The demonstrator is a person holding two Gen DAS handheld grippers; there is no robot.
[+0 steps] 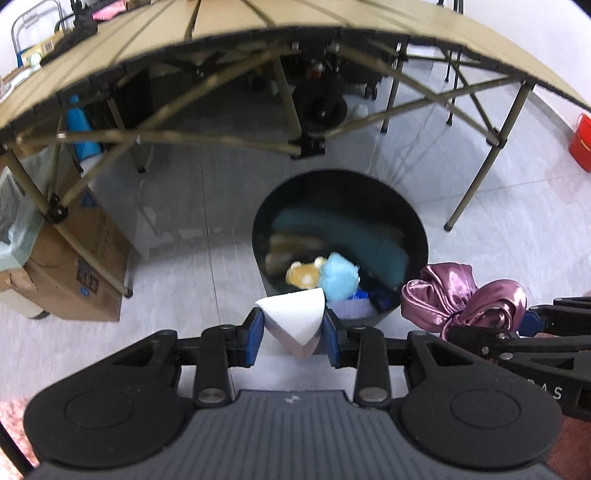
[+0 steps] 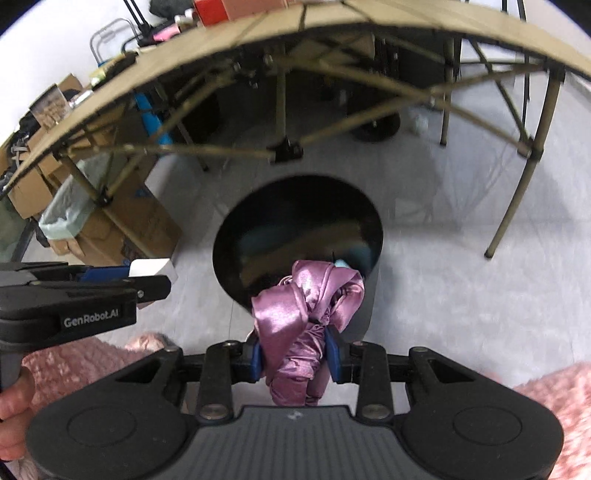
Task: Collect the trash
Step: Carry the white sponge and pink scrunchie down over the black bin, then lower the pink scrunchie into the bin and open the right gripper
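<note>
A round black trash bin (image 1: 419,236) stands on the floor below both grippers, with blue, yellow and teal items inside. My left gripper (image 1: 294,330) is shut on a white wedge-shaped block (image 1: 293,317), held just over the bin's near rim. In the right wrist view my right gripper (image 2: 295,356) is shut on a bunched pink satin cloth (image 2: 295,314) hanging over the near edge of the bin (image 2: 229,236). The cloth (image 1: 454,295) also shows at the right of the left wrist view, and the left gripper with its white block (image 2: 151,267) at the left of the right wrist view.
A beige folding table (image 1: 258,22) with crossed metal legs spans the scene above the bin. Cardboard boxes (image 1: 77,258) and a lined bin (image 2: 66,218) sit under its left end. A red bucket (image 1: 580,144) stands at far right. Pink fuzzy sleeves (image 2: 554,398) frame the lower edges.
</note>
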